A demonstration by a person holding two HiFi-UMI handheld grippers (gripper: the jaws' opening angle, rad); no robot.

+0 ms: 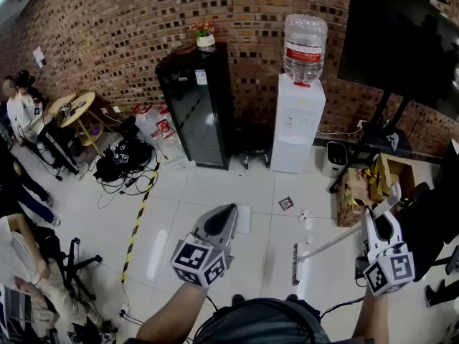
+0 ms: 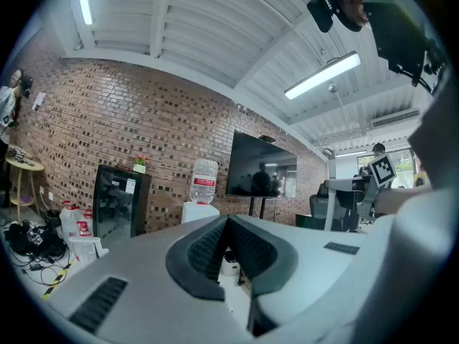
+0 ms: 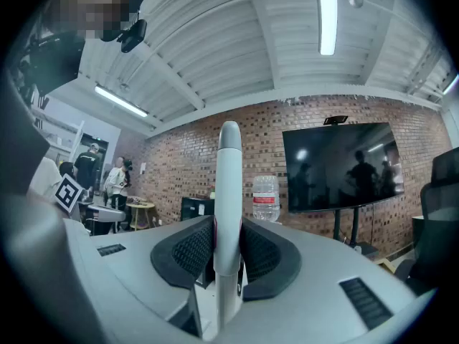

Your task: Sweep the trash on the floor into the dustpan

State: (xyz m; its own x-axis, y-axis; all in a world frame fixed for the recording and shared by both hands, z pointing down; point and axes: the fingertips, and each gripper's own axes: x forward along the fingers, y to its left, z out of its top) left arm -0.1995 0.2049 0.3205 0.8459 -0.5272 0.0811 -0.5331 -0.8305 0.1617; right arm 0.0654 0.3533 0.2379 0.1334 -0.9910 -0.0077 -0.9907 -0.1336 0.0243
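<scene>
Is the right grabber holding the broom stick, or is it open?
Shut on it: the right gripper squeezes the white broom handle from both sides.

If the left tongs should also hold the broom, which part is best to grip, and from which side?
Grip the bare handle between the brush head and the right tongs. Come from its left, where the left tongs are, with jaws opened first and set across the pole: it is thin, round and slanted, so a crosswise hold seems firmest.

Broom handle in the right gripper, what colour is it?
The handle is pale grey, almost white. It shows best in the right gripper view.
</scene>
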